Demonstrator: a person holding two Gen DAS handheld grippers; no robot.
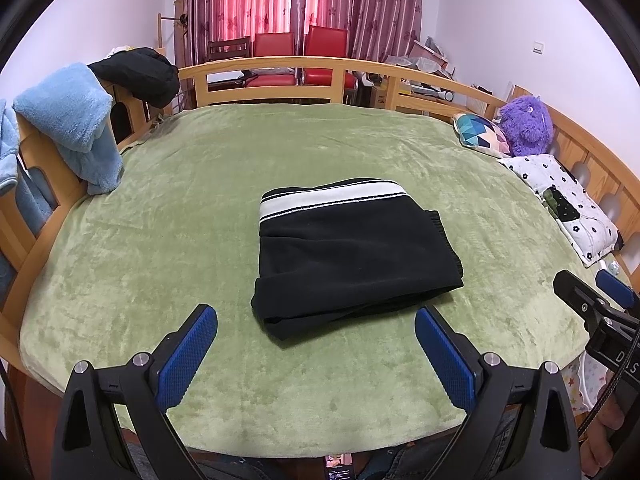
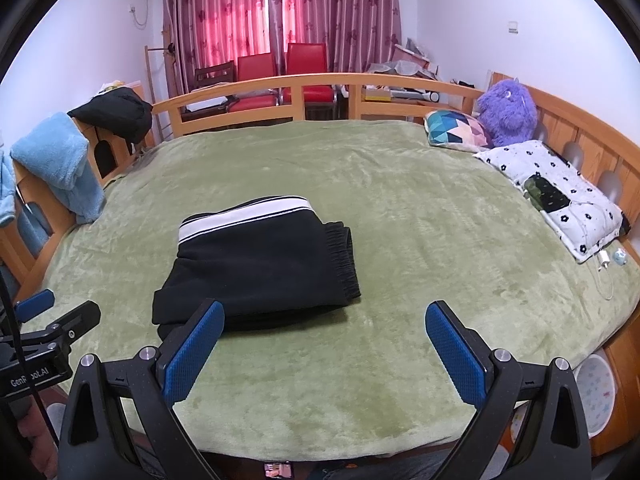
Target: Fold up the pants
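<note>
Black fleece pants (image 1: 352, 256) with a white striped waistband lie folded into a compact stack near the middle of the green plush blanket (image 1: 200, 208) covering the bed, and we judge the fold essentially done. Left gripper (image 1: 316, 356) hangs just short of the stack's near edge, blue pads spread wide, holding nothing; right gripper (image 2: 324, 356) is likewise spread wide and empty, its left finger overlapping the stack's near corner in the right wrist view, contact unclear. Risks as we see them: a finger dragged through that near corner could peel the top layer back; the elastic cuff end on the right sits loose and could slide off if nudged; plush on plush grips, so pushing the stack would bunch it rather than move it. Counts: one pair of pants, two grippers, two red chairs (image 2: 280, 76), one purple plush toy (image 2: 508, 112), one geometric pillow (image 2: 456, 128), one floral quilted pad (image 2: 552, 196), one light-blue fleece garment (image 1: 68, 120) over the wooden rail.
</note>
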